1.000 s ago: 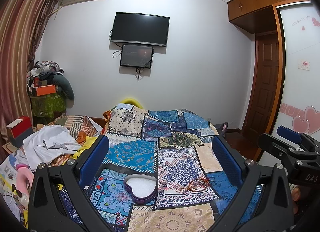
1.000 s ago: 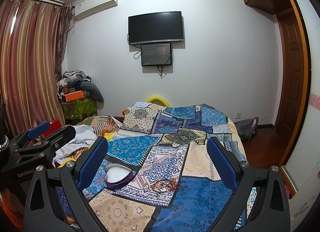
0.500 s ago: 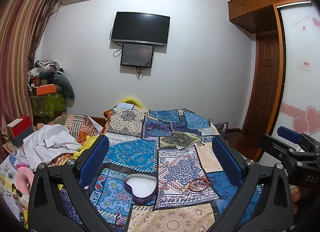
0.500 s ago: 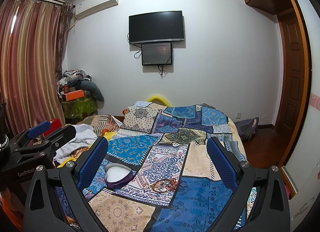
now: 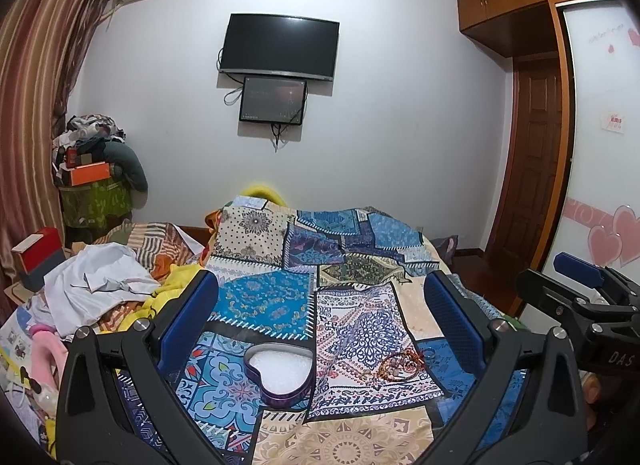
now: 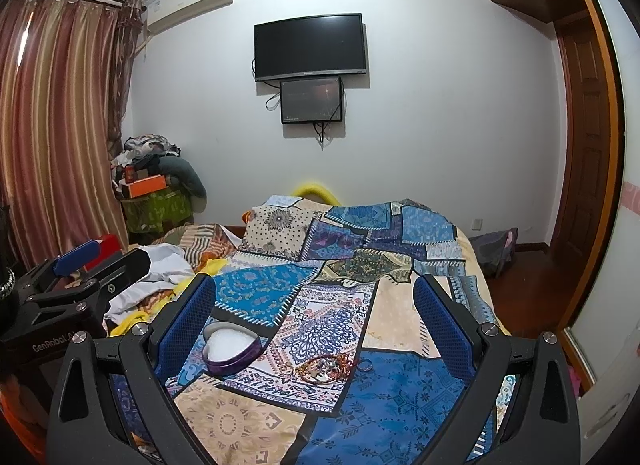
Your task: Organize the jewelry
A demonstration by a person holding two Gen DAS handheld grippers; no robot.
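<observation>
A purple heart-shaped tin [image 5: 280, 373] with white lining lies open on the patchwork bedspread [image 5: 352, 305]; it also shows in the right wrist view [image 6: 229, 347]. A tangle of bracelets and beads [image 5: 398, 367] lies to its right, also seen in the right wrist view [image 6: 326, 368], with a small ring [image 6: 365, 365] beside it. My left gripper [image 5: 320, 317] is open and empty, held above the bed short of the tin. My right gripper [image 6: 314, 313] is open and empty, short of the jewelry. Each gripper shows at the edge of the other's view.
A heap of white and striped clothes [image 5: 100, 289] lies on the bed's left side. A cluttered stand with an orange box [image 5: 88, 173] is in the left corner. A TV [image 5: 280, 47] hangs on the far wall. A wooden door [image 5: 532, 185] is at right.
</observation>
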